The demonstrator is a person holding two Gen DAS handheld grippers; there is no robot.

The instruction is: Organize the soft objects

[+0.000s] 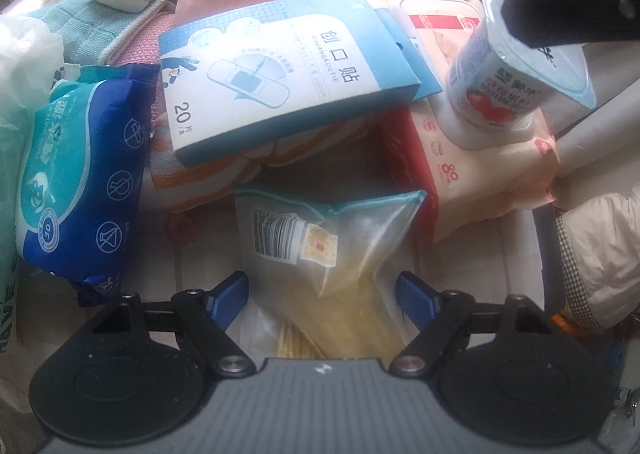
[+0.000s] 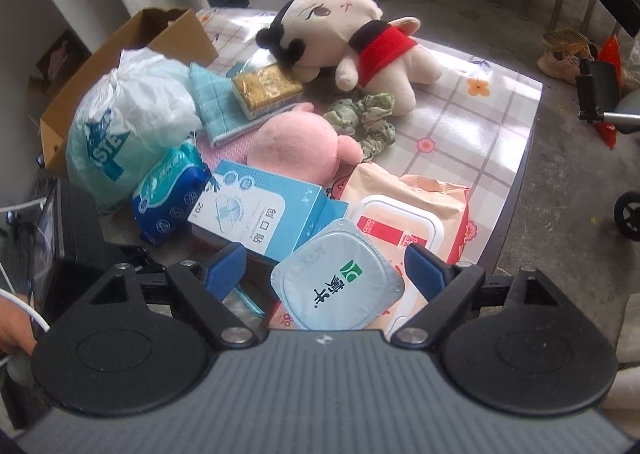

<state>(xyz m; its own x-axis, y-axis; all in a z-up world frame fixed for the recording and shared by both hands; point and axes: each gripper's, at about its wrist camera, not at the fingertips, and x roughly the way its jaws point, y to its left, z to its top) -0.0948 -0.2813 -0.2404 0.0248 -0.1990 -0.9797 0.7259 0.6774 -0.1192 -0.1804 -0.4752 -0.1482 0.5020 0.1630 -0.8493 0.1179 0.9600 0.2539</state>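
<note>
My left gripper [image 1: 323, 296] points down and is open, with a clear zip bag [image 1: 332, 254] of yellowish contents lying between its blue fingers. My right gripper [image 2: 326, 268] is open around a yogurt cup [image 2: 336, 282], with a gap on each side. The cup [image 1: 496, 81] stands on a pink wet-wipe pack [image 2: 412, 213]. A pink plush [image 2: 296, 141] lies behind a blue plaster box [image 2: 256, 209], which rests on a striped cloth [image 1: 224, 169]. A doll plush [image 2: 360, 37] lies at the back of the table.
A blue wipe pack [image 2: 172, 197], a white plastic bag [image 2: 132, 113] and a cardboard box [image 2: 160, 33] crowd the left. A teal towel [image 2: 212, 101] carries a gold tissue pack [image 2: 266, 87]. A green crumpled cloth [image 2: 368, 117] lies mid-table. The table edge [image 2: 516, 173] runs along the right.
</note>
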